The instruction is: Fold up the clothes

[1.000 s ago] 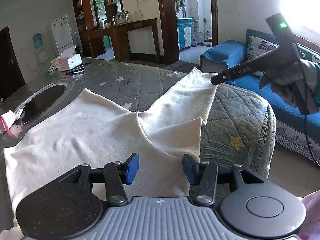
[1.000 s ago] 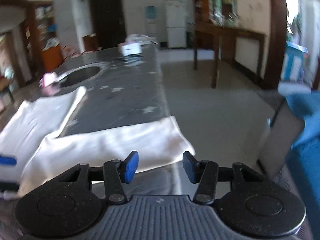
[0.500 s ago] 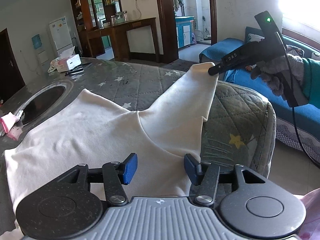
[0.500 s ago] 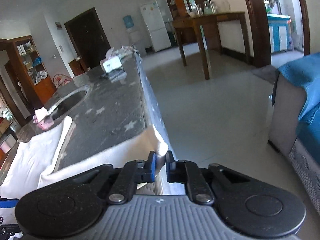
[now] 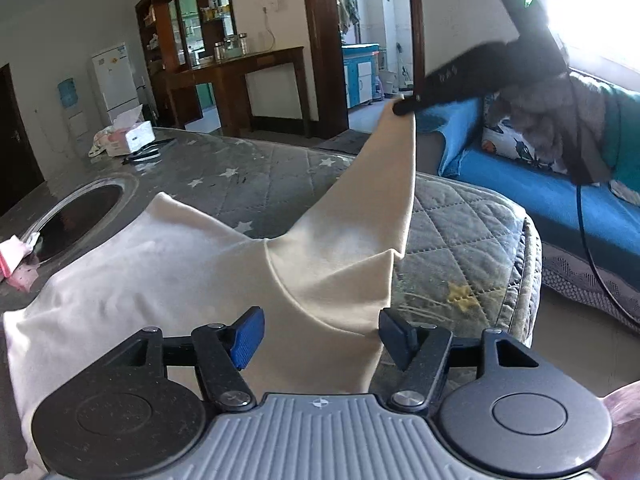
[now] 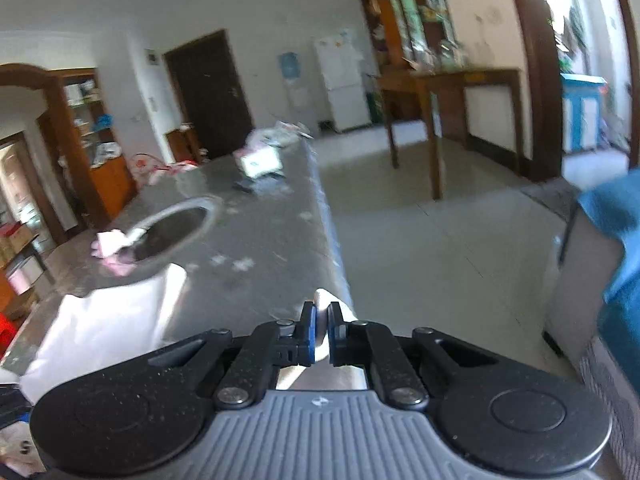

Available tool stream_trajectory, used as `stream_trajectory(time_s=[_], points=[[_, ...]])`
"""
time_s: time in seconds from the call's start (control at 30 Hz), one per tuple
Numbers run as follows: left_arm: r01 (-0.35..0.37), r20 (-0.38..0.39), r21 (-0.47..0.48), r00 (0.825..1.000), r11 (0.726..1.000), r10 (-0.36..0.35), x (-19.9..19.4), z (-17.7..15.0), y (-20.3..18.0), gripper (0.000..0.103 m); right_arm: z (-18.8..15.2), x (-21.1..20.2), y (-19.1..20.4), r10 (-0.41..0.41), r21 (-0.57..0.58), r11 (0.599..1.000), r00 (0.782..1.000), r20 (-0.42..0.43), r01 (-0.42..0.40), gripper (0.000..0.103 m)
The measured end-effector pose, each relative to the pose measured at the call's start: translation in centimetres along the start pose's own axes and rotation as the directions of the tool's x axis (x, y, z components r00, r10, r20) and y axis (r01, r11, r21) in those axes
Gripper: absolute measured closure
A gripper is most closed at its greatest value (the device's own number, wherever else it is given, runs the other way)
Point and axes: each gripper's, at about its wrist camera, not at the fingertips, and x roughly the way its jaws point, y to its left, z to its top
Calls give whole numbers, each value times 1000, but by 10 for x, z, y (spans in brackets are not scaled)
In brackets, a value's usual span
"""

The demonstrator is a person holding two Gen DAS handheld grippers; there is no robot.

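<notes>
The left gripper [image 5: 320, 334] sits lowest in its own view, jaws apart and just now widening, with the near edge of the cream garment [image 5: 168, 280] lying between the blue pads [image 5: 248, 336] but not pinched by them. The garment spreads flat over the grey quilted table cover [image 5: 452, 240], its body running off to the left and one sleeve [image 5: 372, 204] rising up and away to the right.

The end of that sleeve is lifted clear of the table. The right gripper [image 5: 400, 108] has it by the cuff, its jaws clamped together on the cloth. In the right wrist view the same grip shows close up: the right gripper's pads [image 6: 308, 332] are pressed on a thin fold of pale fabric, a tip of which pokes out past them. That view is blurred. A gloved hand [image 5: 540, 120] holds the right gripper's handle, and a black cable [image 5: 588, 236] hangs from it.

Further along the table, a round opening with a metal rim [image 5: 80, 216] sits left of the garment, with a pink cloth [image 5: 16, 264] at its near edge. Beyond it, a tissue box [image 5: 134, 136] stands near the far end.

Past the table on the right is a blue sofa [image 5: 560, 196] with a patterned cushion. At the back of the room stand a dark wooden side table [image 5: 240, 68], a white fridge [image 5: 114, 76] and a dark door.
</notes>
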Motion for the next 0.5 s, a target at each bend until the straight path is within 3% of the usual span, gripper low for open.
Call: stream_trajectory(time_s=[0.23, 0.5], points=[[-47, 18, -74, 999, 996, 49, -21, -12, 20, 36, 30, -11, 65, 134, -143, 981, 991, 24, -130, 98], [-112, 29, -180, 992, 977, 119, -50, -33, 49, 36, 42, 5, 158, 282, -308, 908, 958, -49, -283, 98]])
